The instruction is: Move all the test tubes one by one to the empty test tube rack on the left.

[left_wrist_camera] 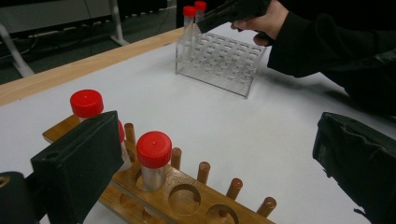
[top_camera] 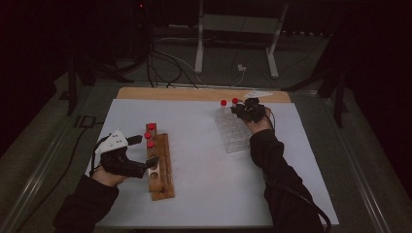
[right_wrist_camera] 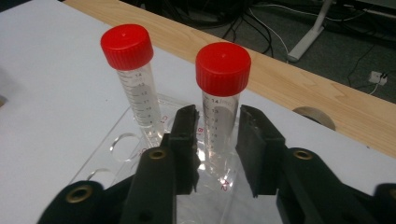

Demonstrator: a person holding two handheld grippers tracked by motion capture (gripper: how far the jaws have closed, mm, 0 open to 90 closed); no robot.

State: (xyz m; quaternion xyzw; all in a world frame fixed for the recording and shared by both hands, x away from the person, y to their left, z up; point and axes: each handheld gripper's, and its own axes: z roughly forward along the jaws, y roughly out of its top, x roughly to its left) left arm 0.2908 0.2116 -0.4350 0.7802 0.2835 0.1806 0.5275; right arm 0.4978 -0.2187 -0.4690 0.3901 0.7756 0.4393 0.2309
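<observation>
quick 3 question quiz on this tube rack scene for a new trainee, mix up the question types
1. True or false: the right gripper has a red-capped tube between its jaws.
2. How many red-capped tubes stand in the clear rack? A) one B) two C) four
3. Fill in: the left gripper sits at the ______ rack, which holds three tubes.

Key
1. True; the tube stands in the clear rack with a jaw on each side.
2. B; the held tube and a second tube beside it.
3. Wooden.
</observation>
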